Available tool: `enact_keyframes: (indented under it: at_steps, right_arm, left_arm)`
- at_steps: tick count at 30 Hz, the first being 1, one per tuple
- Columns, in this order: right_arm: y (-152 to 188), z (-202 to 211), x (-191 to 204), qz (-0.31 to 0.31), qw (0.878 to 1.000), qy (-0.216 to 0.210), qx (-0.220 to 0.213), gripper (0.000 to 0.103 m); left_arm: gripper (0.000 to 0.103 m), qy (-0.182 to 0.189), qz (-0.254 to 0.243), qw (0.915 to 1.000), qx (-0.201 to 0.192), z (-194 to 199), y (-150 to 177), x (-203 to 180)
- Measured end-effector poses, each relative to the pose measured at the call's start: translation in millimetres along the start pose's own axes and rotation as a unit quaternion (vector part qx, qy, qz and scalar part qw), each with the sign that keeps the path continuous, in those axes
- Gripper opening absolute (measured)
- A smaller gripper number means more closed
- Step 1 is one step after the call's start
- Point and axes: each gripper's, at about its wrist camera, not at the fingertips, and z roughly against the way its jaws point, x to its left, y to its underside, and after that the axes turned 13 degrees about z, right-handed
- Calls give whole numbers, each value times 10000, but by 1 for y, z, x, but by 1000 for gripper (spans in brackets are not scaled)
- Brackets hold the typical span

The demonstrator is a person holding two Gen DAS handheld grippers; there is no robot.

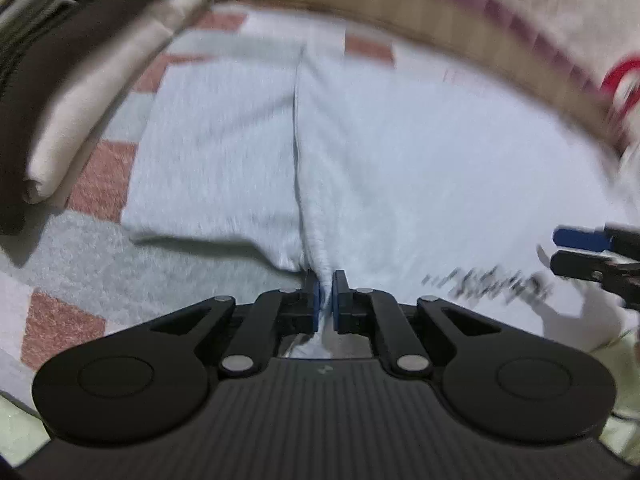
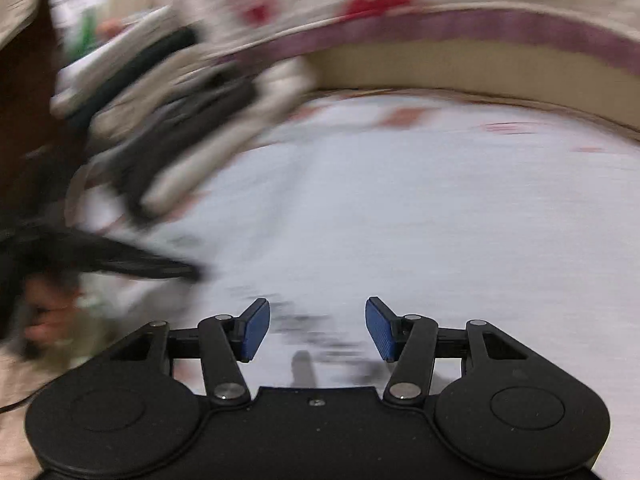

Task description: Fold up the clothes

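On rug [image 1: 80,248], left gripper [image 1: 326,296] pinches grey garment [image 1: 400,160] edge mid-fold w/ right gripper [image 2: 317,328] spread empty; nxt needs grip opposite.

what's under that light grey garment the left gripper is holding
The light grey garment lies on a checked cloth of pink, white and grey squares, visible around its edges. The part beneath the garment is covered.

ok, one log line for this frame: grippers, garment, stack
left gripper: shut on grey garment near edge | right gripper: open, above it | folded stack: far left on rug
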Motion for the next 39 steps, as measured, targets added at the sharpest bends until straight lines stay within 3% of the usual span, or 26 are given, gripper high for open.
enact_keyframes:
  at_steps: [2, 5, 6, 10, 12, 14, 18, 19, 20, 22, 24, 25, 26, 27, 28, 29, 31, 34, 39]
  right_arm:
    - [9, 21, -31, -248, 9978, 617, -21, 59]
    - [35, 46, -70, -718, 9889, 1304, 36, 59]
    - [45, 50, -78, -866, 9855, 1456, 105, 59]
    - [75, 62, -90, -1188, 9793, 1621, 230, 59]
    - [78, 60, -83, -1079, 9824, 1501, 249, 59]
    - [73, 51, -71, -909, 9863, 1357, 246, 59]
    - [37, 5, -33, -283, 9973, 622, 264, 59]
    - [22, -9, -12, 48, 9987, 428, 269, 59]
    - [9, -23, 8, 392, 9985, 250, 277, 59]
    - [-13, -52, 43, 962, 9951, -31, 244, 59]
    - [-25, -73, 75, 1369, 9900, -249, 225, 59]
    - [-26, -82, 88, 1559, 9871, -284, 230, 59]
    - [-27, -89, 100, 1751, 9838, -302, 234, 59]
    - [-24, -96, 110, 1940, 9802, -299, 256, 59]
    - [-21, -102, 119, 2127, 9763, -289, 284, 59]
    - [-21, -105, 124, 2202, 9744, -352, 290, 60]
    - [-22, -108, 131, 2288, 9716, -520, 292, 63]
    - [-23, -114, 143, 2415, 9669, -770, 294, 62]
    - [-26, -123, 163, 2623, 9572, -1187, 298, 63]
  left_arm:
    - [3, 34, 248, 9996, -131, 10, -1, 12]
    - [0, -883, 103, 9959, -159, 3, -4, 16]
    - [1, -1020, 50, 9947, -112, 2, -5, 16]
    - [7, -612, 553, 9964, 173, 1, -10, 29]
    - [26, -804, 901, 9927, -72, 6, -15, 39]
    - [40, -681, 1685, 9829, -294, 13, -20, 61]
    - [41, -323, 3226, 9448, -467, 8, -31, 104]
    - [42, -296, 3299, 9422, -502, 6, -34, 107]
    - [43, -314, 3256, 9435, -538, 3, -38, 106]
    - [55, -309, 3013, 9508, -652, -2, -43, 97]
    - [81, -270, 2743, 9587, -706, -8, -46, 86]
    - [83, -274, 2580, 9630, -732, -11, -47, 79]
    - [82, -353, 2367, 9677, -794, -14, -46, 72]
    - [63, -432, 2226, 9703, -842, -13, -47, 70]
    - [39, -512, 2085, 9726, -889, -13, -48, 68]
    - [6, -592, 1943, 9747, -935, -12, -48, 66]
    - [4, -765, 1678, 9774, -1033, -11, -50, 62]
    - [4, -1108, 1558, 9741, -1203, -3, -51, 64]
    - [5, -646, 2107, 9689, -1121, -1, -51, 78]
